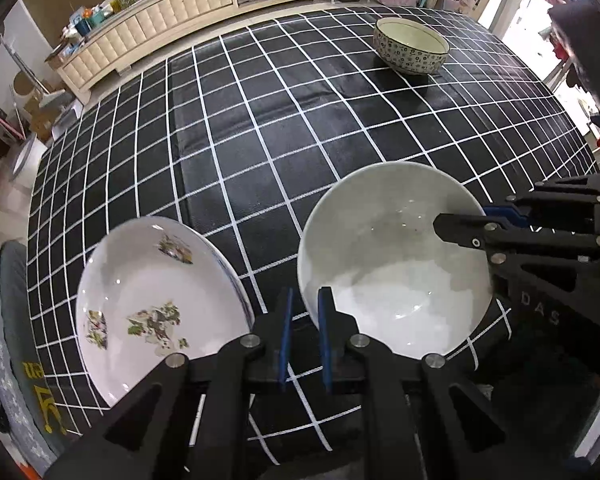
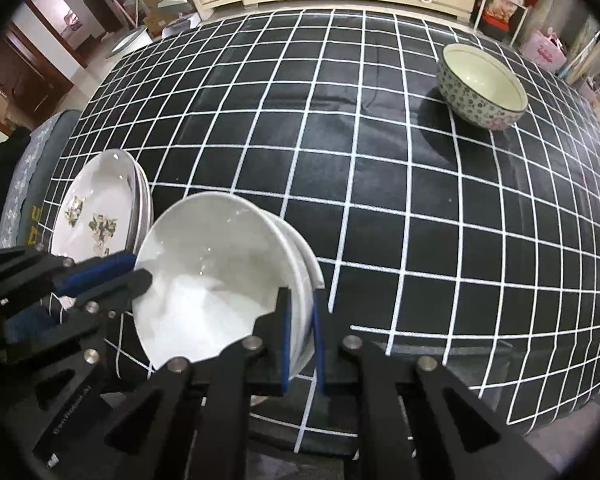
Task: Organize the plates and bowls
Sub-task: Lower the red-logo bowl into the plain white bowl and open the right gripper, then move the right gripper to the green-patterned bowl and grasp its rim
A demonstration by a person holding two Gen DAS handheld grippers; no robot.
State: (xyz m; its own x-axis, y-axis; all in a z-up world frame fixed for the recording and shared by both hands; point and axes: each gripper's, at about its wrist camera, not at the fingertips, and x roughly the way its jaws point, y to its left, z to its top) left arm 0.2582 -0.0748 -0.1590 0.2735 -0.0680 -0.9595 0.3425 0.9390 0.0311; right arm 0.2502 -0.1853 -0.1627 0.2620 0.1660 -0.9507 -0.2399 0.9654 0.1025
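A plain white bowl (image 1: 392, 264) (image 2: 204, 280), nested in at least one more white bowl, is near the table's front edge. My left gripper (image 1: 306, 296) (image 2: 140, 267) is shut on its left rim, one blue pad inside and one outside. My right gripper (image 2: 300, 294) (image 1: 462, 218) is shut on the opposite rim in the same way. A stack of white plates with green floral prints (image 1: 152, 300) (image 2: 100, 208) lies just left of the bowls. A bowl with a dotted blue pattern (image 1: 410, 46) (image 2: 482, 84) stands alone at the far right.
The table (image 1: 260, 140) (image 2: 340, 160) wears a black cloth with a white grid. A grey-blue cushioned seat (image 1: 4, 320) sits at its left edge. A cream cabinet (image 1: 160, 28) with clutter runs along the far wall.
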